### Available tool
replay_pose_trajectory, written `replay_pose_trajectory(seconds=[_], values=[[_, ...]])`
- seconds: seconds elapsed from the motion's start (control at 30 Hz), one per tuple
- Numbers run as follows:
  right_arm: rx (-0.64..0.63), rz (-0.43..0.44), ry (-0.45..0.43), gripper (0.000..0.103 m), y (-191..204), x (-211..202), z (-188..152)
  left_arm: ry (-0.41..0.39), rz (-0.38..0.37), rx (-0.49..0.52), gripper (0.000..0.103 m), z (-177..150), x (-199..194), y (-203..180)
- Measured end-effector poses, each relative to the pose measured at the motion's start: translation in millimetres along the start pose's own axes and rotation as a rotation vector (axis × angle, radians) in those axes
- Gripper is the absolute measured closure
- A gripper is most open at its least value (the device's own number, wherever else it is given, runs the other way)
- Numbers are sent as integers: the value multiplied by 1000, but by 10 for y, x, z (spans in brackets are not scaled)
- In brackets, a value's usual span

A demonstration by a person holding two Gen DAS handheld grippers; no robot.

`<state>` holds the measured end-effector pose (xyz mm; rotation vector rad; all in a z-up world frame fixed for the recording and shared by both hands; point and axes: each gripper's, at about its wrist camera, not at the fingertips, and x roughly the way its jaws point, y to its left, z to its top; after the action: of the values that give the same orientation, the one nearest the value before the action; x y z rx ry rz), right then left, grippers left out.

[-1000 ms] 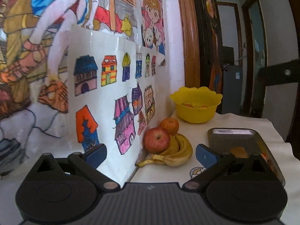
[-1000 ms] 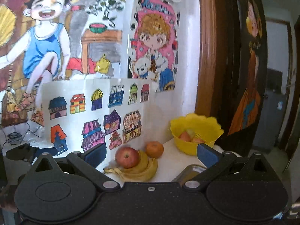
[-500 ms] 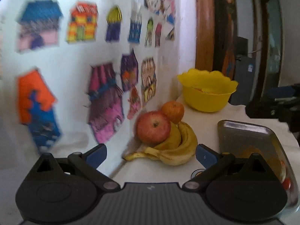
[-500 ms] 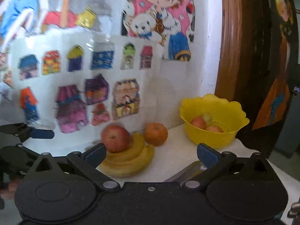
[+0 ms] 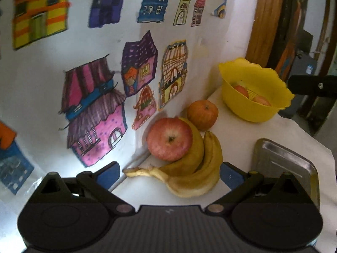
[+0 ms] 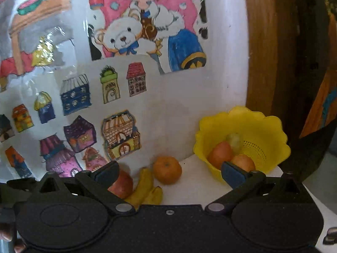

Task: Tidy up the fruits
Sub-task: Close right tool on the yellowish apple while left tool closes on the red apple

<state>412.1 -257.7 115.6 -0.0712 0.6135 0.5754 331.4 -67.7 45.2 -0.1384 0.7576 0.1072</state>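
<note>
Left gripper: fingers spread wide, pinching nothing, hovering low over the bananas.
Apple: leaning on the bananas, touching them, stem facing the camera, close to the wall of house drawings.
Bananas: lying flat on the white tabletop; long axis curves from the stem at 8 o'clock up to the tips at 1 o'clock.
Orange: just beyond the banana tips, near the wall.
Yellow bowl: at 2 o'clock, holding reddish-orange fruit and one pale piece.
Metal tray: at 4 o'clock; contents hidden behind the gripper.
Right gripper: fingers spread, holding nothing, orange between them ahead.
</note>
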Motion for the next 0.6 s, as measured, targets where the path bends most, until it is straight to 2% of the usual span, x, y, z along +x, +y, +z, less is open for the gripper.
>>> replay_pose_trajectory(seconds=[0.23,0.37,0.43,0.6], values=[[-18,30,85,1,-100,586,-81,18,43,-16,2,83,378,-59],[-42,2,126,1,-117,1018,-207,36,63,-30,4,57,619,-91],[-56,-9,142,1,-122,1196,-254,50,73,-33,8,40,715,-119],[-59,7,185,4,-156,1554,-353,54,89,-69,11,2,881,-118]])
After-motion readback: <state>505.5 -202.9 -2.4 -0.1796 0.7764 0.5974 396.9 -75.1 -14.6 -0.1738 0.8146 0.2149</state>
